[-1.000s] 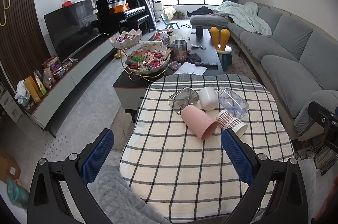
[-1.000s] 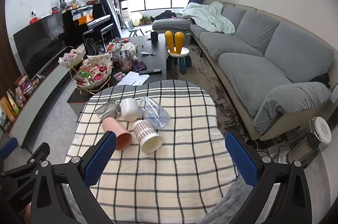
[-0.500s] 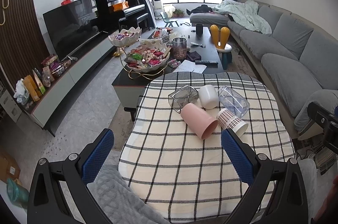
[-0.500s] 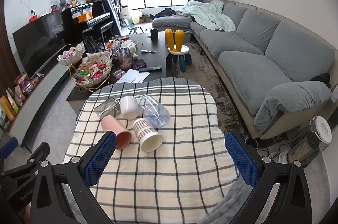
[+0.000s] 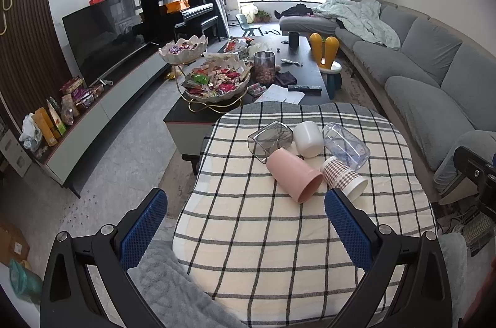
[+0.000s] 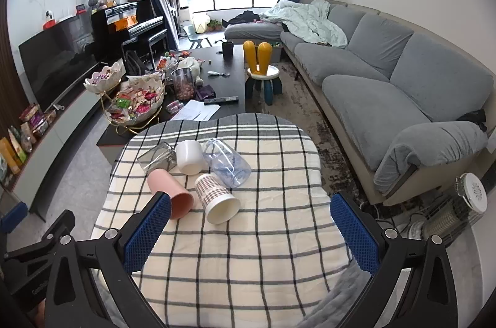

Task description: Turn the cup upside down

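Several cups lie on their sides in a cluster on the checked tablecloth [image 5: 263,235]: a pink cup [image 5: 293,174], a checked paper cup [image 5: 342,176], a white cup [image 5: 307,139], a clear plastic cup [image 5: 345,145] and a grey square glass [image 5: 271,139]. They also show in the right wrist view: the pink cup [image 6: 169,191], the paper cup [image 6: 217,198], the white cup [image 6: 189,157], the clear cup [image 6: 228,162] and the grey glass [image 6: 156,156]. My left gripper [image 5: 245,222] is open and empty, short of the cups. My right gripper [image 6: 251,227] is open and empty, short of the paper cup.
A dark coffee table [image 5: 279,80] with snack bowls [image 5: 214,81] stands behind the cloth-covered table. A grey sofa [image 6: 387,86] runs along the right. A TV [image 5: 102,37] and its cabinet line the left wall. A small heater [image 6: 449,213] sits on the floor at right.
Both grippers have drifted very slightly; the view shifts a little. The cups have not moved and both grippers stay open.
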Motion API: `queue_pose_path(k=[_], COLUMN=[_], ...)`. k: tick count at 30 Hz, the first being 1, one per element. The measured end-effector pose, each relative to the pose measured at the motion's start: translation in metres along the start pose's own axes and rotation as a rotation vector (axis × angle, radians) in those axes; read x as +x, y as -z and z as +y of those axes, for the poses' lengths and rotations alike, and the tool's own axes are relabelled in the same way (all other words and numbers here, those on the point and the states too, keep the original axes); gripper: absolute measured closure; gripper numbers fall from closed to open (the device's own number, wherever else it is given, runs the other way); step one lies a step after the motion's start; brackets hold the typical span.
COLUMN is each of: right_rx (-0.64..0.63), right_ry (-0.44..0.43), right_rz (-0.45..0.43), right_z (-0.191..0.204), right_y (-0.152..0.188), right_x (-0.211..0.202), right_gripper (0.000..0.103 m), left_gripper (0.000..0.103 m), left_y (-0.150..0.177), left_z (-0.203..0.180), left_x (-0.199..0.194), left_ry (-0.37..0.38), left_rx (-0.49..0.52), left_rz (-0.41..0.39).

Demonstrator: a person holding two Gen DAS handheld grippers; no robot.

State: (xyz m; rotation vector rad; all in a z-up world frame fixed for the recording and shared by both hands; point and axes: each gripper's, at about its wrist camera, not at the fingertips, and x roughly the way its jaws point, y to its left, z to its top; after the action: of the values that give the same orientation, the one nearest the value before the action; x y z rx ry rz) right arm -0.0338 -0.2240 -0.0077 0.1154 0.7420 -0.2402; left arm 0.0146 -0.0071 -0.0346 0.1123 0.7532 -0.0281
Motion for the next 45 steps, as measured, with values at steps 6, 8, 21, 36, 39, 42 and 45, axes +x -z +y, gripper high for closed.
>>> queue_pose_path(k=[6,8,21,36,39,42,45], right_rx=[-0.010,-0.019,-0.160,-0.320,-0.350,-0.360,-0.373], right_ry=[-0.003,-0.010,-0.090,-0.172,-0.173,-0.169,-0.171], right_rz=[0.031,0.045,0.156,0.320,0.365,0.402,0.434], right_z=[0.007,0.012,0.083,0.174,0.182,0.185,0.187], right_y=[0.004,0.005,-0.024,-0.020,-0.010,-0.001,0.007], right_x=[0.034,0.044,0.129,0.250,0.268,0.281,0.295], right_gripper=[0.000,0.000,0.000,0.000,0.001,0.001,0.001], left_gripper=[0.000,0.000,0.000,0.000,0.000,0.000,0.000], left_y=[-0.001,-0.004,-0.009,-0.010,-0.004,0.001,0.006], left_z=[0.006,0.010,0.043,0.083,0.085,0.086,0.087], left_x=[0.011,0.020,0.099,0.188,0.200,0.211,0.219], left_ry=[-0.003,-0.007,-0.053,-0.102,-0.094,-0.088,-0.088], left_rx=[-0.006,-0.011,-0.066,-0.106,-0.112,-0.126,-0.128], left_rz=[0.020,0.031,0.109,0.168,0.190,0.209,0.224])
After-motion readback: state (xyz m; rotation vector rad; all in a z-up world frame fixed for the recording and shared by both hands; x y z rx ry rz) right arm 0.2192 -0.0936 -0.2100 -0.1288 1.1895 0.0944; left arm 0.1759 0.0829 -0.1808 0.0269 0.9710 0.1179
